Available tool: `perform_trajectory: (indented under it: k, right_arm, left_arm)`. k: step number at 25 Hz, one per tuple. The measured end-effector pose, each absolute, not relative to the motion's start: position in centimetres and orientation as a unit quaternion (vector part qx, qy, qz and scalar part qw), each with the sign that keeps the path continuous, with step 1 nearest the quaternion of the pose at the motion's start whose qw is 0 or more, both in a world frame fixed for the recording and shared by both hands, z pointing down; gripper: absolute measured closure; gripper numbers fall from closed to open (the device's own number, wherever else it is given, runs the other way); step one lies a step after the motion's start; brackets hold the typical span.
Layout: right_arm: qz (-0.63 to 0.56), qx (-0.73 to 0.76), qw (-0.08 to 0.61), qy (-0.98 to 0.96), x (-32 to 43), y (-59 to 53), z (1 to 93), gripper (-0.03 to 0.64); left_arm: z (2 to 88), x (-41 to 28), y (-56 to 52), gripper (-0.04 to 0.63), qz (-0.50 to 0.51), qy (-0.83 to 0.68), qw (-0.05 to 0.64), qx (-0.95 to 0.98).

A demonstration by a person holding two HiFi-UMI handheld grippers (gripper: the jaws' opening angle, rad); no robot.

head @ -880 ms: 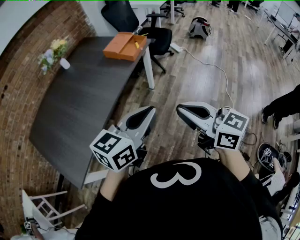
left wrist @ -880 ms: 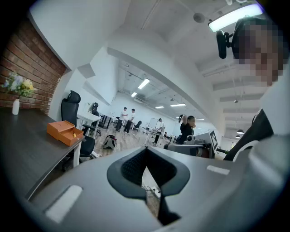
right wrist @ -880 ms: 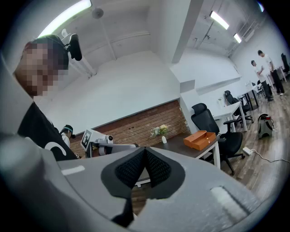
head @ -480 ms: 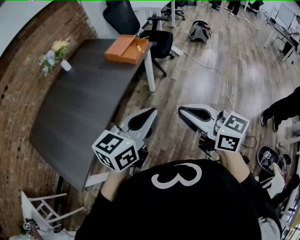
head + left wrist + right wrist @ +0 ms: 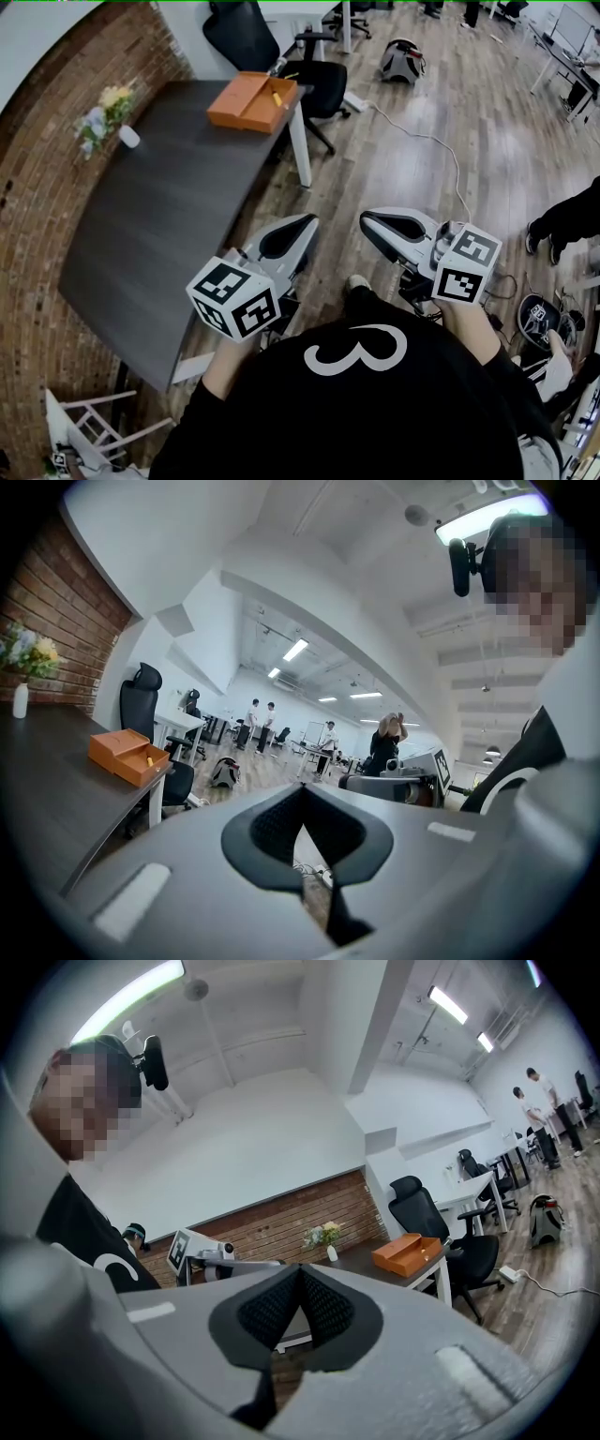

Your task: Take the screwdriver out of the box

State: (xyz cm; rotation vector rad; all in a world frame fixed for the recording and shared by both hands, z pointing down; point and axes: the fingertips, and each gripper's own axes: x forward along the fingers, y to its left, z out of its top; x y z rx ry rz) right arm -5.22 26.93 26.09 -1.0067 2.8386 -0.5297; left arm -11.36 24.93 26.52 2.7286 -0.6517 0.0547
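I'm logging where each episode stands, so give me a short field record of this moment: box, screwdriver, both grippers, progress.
box: open orange box, at the far end of the dark desk
screwdriver: small yellow item inside the box, likely its handle; too small to confirm
left gripper: jaws shut, empty, held near the body
right gripper: jaws shut, empty, beside the left
progress: box not yet reached

Orange box [image 5: 246,101], open, far end of desk [image 5: 159,216]; yellow screwdriver [image 5: 275,97] inside, nr right wall.
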Motion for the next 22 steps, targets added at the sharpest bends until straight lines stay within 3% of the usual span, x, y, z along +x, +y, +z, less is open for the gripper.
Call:
perform_trajectory:
  k: [10,22]
  right_arm:
    - [-0.189,-0.297,0.046,0.935,-3.4,19.1,27.3,0.618]
    - [-0.230,-0.236,0.032,0.944,2.1,1.6,27.8,0.618]
  left_arm:
    - [28.3,-9.3,17.6,0.584,0.039,-0.259,0.177,0.949]
    - [28.7,-3.8,1.4,0.583,0.035,-0.309,0.209,0.927]
